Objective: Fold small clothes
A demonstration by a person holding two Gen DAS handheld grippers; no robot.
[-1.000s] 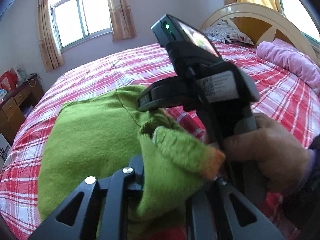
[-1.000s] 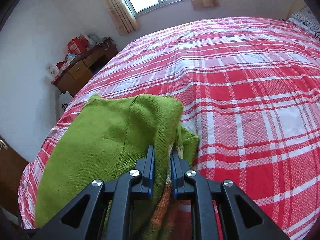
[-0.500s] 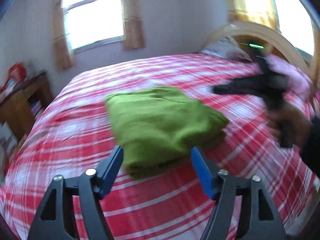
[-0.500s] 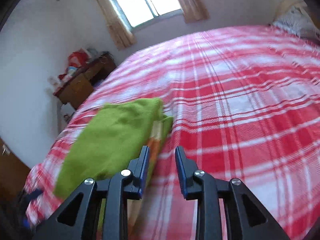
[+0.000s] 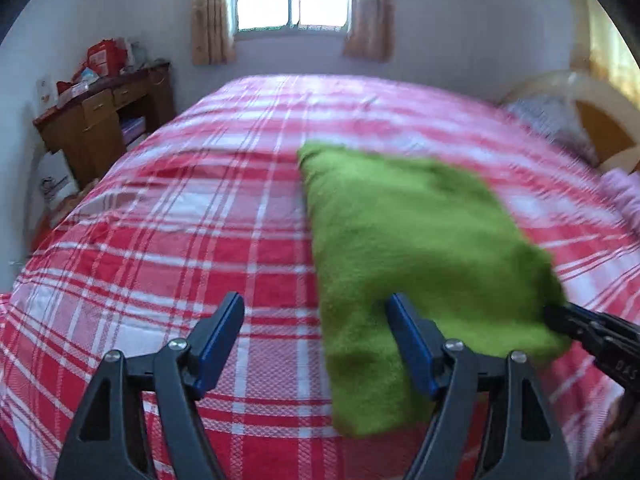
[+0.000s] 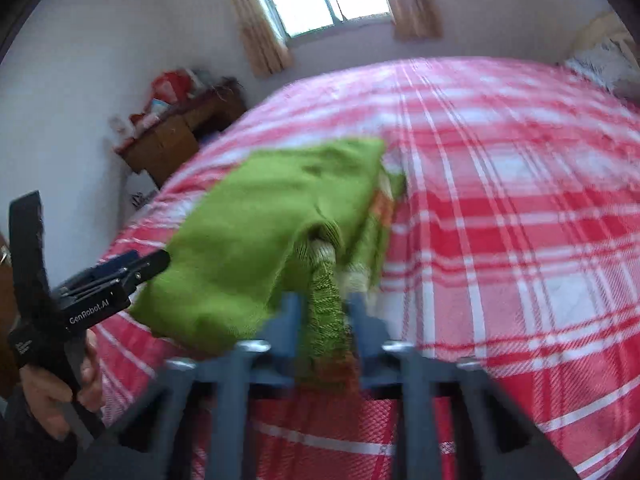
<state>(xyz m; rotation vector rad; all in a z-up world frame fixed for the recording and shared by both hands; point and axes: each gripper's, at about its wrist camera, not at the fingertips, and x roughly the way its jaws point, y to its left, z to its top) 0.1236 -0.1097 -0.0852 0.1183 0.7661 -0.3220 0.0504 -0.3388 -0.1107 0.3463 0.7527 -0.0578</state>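
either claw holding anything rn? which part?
Left claw: open, empty, beside the folded green sweater. Right claw: closing around a knitted strip hanging from the sweater's near edge; a firm grip cannot be told through blur.

1. A small green knitted garment is lying folded into a thick, roughly rectangular bundle on the red-and-white plaid bed.
2. Orange and cream striped knit is showing along its right edge in the right wrist view.
3. A ribbed green strip of it is hanging out of the bundle's near end, trailing towards the camera.
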